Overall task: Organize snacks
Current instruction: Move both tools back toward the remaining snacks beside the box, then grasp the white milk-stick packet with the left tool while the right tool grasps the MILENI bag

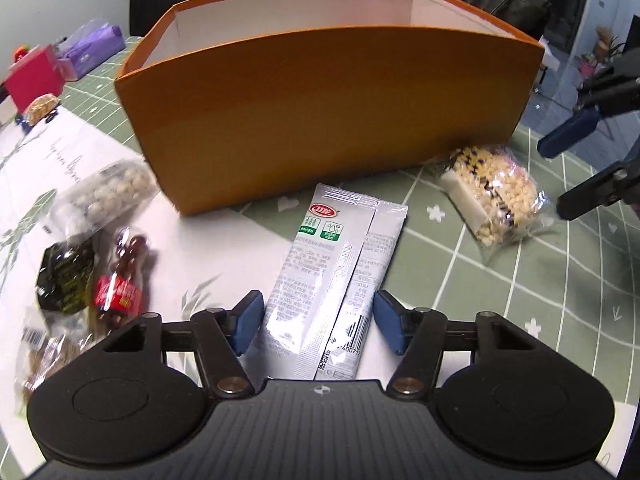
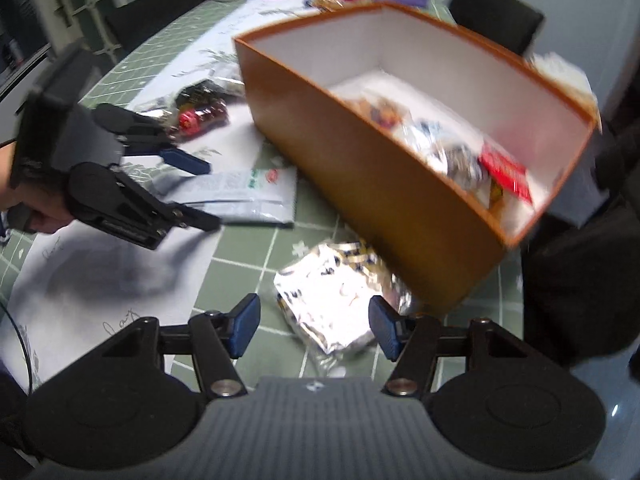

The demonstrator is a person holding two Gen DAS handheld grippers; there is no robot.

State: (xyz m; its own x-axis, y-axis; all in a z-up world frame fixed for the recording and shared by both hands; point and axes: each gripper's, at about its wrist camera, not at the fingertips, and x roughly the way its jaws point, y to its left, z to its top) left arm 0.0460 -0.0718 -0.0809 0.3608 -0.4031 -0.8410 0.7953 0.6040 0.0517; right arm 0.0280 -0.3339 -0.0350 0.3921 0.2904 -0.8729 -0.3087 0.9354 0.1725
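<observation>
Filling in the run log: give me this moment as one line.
task: organize snacks | left gripper: shut on white packet | right gripper: open over puffed-rice pack | orange box: partly filled

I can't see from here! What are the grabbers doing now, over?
Left gripper pinching the grey packet. Right gripper open around the clear puffed-snack bag, no squeeze yet. Orange box right behind, some snacks inside. Nothing blocking.

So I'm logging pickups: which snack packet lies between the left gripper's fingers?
The long grey-white packet, lying flat between the left gripper fingers; the other snacks lie off to the sides.
</observation>
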